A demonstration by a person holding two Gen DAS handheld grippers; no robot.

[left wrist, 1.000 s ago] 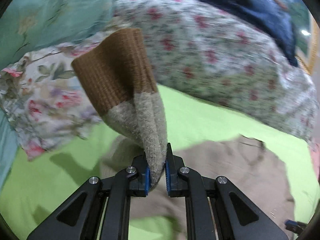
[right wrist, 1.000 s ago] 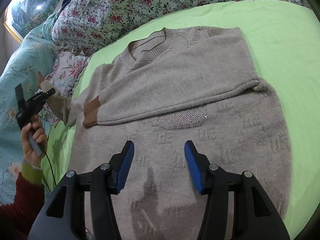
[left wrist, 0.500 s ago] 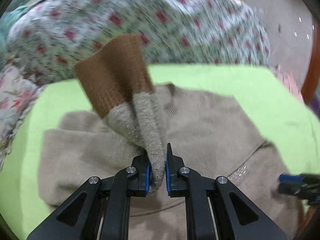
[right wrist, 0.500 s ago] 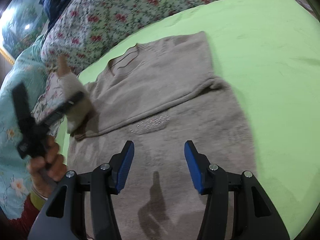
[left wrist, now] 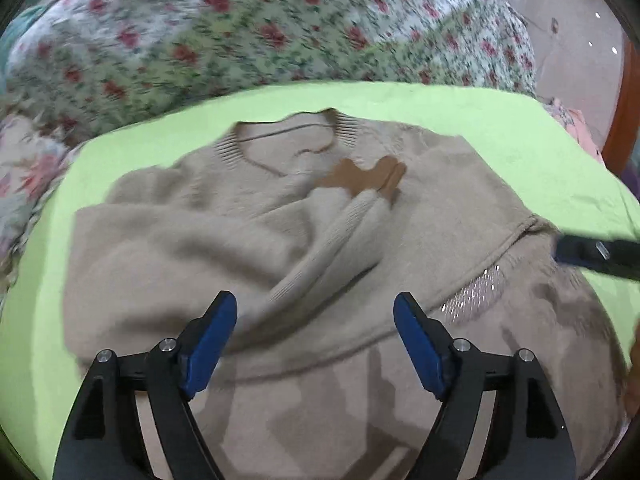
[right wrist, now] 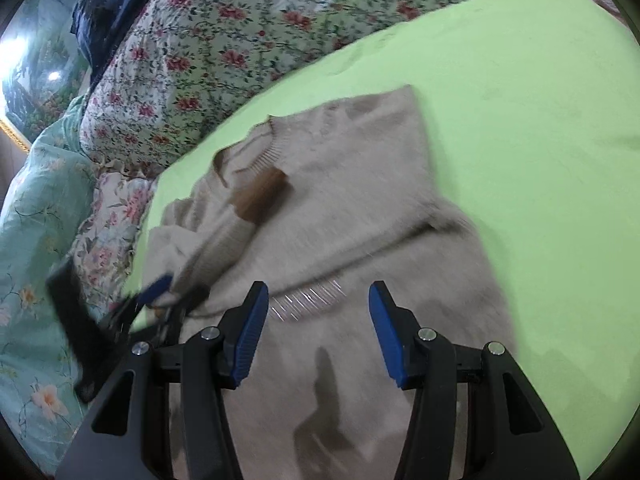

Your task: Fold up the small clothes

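Observation:
A beige knit sweater (left wrist: 200, 240) lies flat on the green sheet (left wrist: 520, 128), collar at the far end. Its left sleeve is folded across the chest, the brown cuff (left wrist: 360, 180) resting just below the collar. My left gripper (left wrist: 316, 320) hovers over the near end of that sleeve; its jaws are opening and the pads touch nothing. In the right wrist view the sweater (right wrist: 360, 208) and cuff (right wrist: 260, 192) show again, with the left gripper (right wrist: 160, 292) at the sweater's left edge. My right gripper (right wrist: 316, 308) is open just above the sweater's lower body.
A floral quilt (left wrist: 240, 32) is heaped along the far side of the bed. A teal flowered blanket (right wrist: 36, 200) and a navy cloth (right wrist: 108, 0) lie to the left. Bare green sheet (right wrist: 520, 120) stretches to the right of the sweater.
The left gripper swung the held sleeve from the left over the sweater, then let go; the sleeve now lies across the chest. The right gripper drifted slightly, still open.

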